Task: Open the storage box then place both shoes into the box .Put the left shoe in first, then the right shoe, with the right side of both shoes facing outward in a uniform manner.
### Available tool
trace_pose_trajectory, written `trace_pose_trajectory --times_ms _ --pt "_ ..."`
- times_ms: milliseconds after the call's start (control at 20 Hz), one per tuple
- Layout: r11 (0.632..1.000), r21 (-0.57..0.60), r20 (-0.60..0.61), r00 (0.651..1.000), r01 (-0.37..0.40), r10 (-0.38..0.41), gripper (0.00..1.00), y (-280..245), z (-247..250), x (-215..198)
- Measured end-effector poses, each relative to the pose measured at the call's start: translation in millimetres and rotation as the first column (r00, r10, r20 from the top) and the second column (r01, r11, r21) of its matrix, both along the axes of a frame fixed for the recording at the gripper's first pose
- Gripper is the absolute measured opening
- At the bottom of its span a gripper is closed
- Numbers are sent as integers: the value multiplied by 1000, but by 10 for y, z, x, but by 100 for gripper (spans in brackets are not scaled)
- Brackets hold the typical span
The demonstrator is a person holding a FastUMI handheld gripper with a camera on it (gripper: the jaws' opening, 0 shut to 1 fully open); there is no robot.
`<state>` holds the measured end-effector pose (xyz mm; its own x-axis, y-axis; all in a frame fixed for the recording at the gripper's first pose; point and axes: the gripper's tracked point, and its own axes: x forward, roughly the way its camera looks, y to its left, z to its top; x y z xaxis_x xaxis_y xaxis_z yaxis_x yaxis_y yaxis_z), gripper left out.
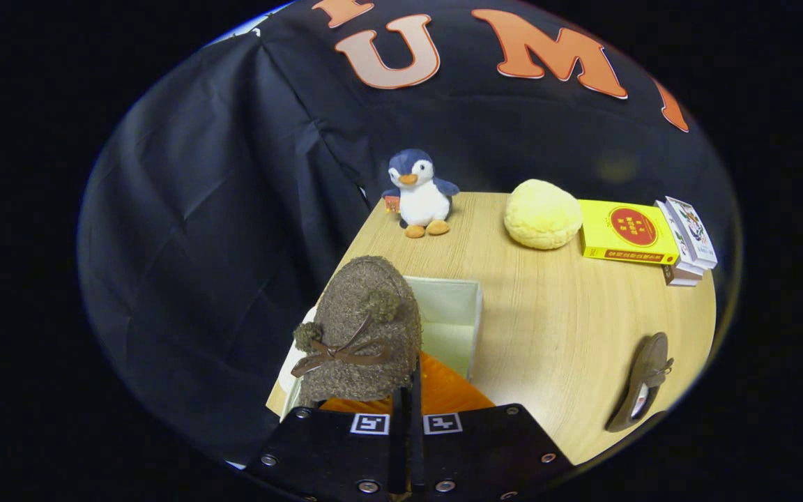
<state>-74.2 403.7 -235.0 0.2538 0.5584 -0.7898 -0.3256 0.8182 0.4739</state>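
Note:
A brown fuzzy shoe (pixel 363 328) with a bow and two pompoms hangs just ahead of my fingers, toe pointing away, its orange lining (pixel 443 390) showing at the heel end. My gripper (pixel 407 411) is shut on the shoe's rim, jaws nearly together. Under and beyond the shoe stands the cream storage box (pixel 454 307), open at the top; the shoe hides its left half. The second brown shoe (pixel 642 383) lies on its side on the wooden table (pixel 555 328), far right of the box.
At the table's far edge stand a plush penguin (pixel 421 195), a yellow round cushion (pixel 542 213), a yellow book (pixel 626 231) and a small stack of card boxes (pixel 686 240). Black cloth wall rises left of and behind the table.

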Motion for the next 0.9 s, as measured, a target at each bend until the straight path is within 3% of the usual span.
trace_pose_trajectory --times_ms 400,900 --pt "996 -89 -99 995 -9 1 4 319 -394 -173" --pt "986 -162 -203 977 32 -65 8 467 -667 -243"
